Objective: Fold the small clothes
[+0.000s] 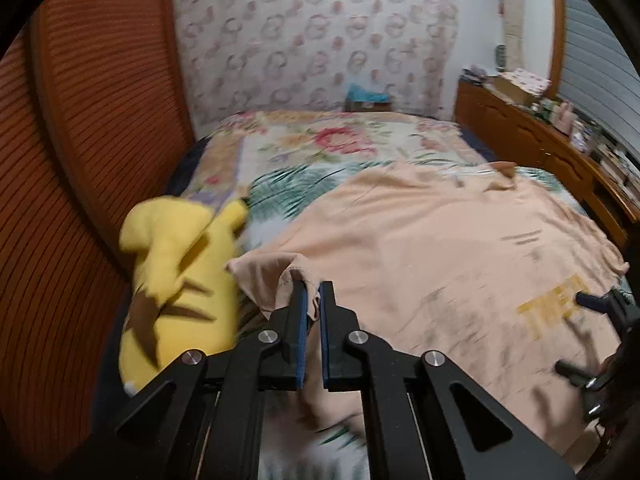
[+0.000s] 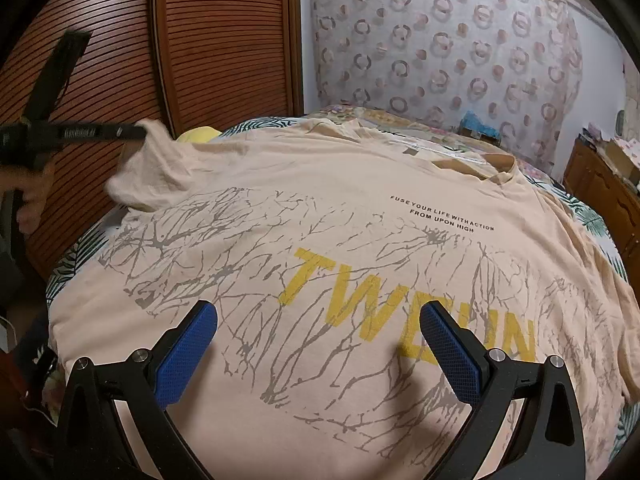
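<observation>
Dim indoor light; left wrist view motion-blurred, right sharper; fisheye bends edges into dark corners.

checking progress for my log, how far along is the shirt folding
Done: the peach cotton t-shirt with yellow lettering lies spread print-up on the floral bedspread. In hand: the left gripper is pinching a sleeve edge, lifted; the right gripper hovers open above the print. Left: no fold shows yet.

You've got slatted wooden doors (image 2: 224,40) left, ring-patterned curtain (image 1: 320,32) ahead, wooden dresser (image 1: 532,136) right, floral bedspread (image 1: 320,144) below.
</observation>
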A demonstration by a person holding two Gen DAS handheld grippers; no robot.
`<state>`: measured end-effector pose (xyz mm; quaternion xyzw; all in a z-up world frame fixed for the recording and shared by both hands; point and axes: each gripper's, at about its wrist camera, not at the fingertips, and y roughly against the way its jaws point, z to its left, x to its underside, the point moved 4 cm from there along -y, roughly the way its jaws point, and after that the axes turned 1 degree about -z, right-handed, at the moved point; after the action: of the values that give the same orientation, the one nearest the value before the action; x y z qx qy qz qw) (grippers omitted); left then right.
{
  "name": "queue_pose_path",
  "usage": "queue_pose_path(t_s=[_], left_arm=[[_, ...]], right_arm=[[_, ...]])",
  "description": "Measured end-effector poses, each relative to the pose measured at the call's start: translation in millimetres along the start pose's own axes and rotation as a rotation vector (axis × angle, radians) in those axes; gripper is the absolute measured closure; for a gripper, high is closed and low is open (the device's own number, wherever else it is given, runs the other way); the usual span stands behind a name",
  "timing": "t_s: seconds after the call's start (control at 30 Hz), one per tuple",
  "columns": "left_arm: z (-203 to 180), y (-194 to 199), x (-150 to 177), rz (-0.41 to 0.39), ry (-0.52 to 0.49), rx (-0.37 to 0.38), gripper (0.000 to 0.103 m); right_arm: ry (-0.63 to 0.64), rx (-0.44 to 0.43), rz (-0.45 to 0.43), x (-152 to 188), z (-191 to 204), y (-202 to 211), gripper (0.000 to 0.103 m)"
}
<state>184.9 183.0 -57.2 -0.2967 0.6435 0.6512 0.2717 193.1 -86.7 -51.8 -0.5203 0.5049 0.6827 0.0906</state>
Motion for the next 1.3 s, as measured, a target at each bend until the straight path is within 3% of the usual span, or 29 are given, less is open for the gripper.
queue_pose_path(t_s=[0.27,0.3,0.37,0.5,0.53,0.57,0.9,1.3], left_arm=[[-79.0,7.4,-39.8,-0.005,-0.130,0.136,0.096],[-83.4,11.3,-40.8,-0.009,-0.137,0.151,0.094],[-86.8,20.1,-36.5,-0.019,-0.142,0.153,0.078],[-71.8,23.7,-21.2,-0.018,-0.133,0.139,0.070],[-68.9,20.0,-15.4,-0.010,-0.127,0.124,0.061],[-63.4,17.3,-11.0,-0.005,-0.120,0.115,0.060],[6.9,-34.8,57.6,0.137,0.003,0.012,0.060],[11.0,-40.6,68.0,0.102,0.014,0.010,0.059]], right_arm=[[-0.012,-0.003,-0.001,2.5,-1.9,-0.1,0.002],[-0.015,-0.004,-0.002,3.0,-2.3,0.0,0.002],[-0.019,-0.005,-0.001,3.5,-4.0,0.5,0.002],[-0.020,-0.008,0.001,3.8,-5.5,0.0,0.002],[-0.019,-0.009,0.001,3.9,-5.7,-0.1,0.002],[-0.019,-0.009,0.002,4.2,-5.8,-0.2,0.002],[-0.018,-0.009,0.005,4.8,-5.3,-1.3,0.002],[-0.015,-0.007,0.007,5.2,-3.8,-1.6,0.002]])
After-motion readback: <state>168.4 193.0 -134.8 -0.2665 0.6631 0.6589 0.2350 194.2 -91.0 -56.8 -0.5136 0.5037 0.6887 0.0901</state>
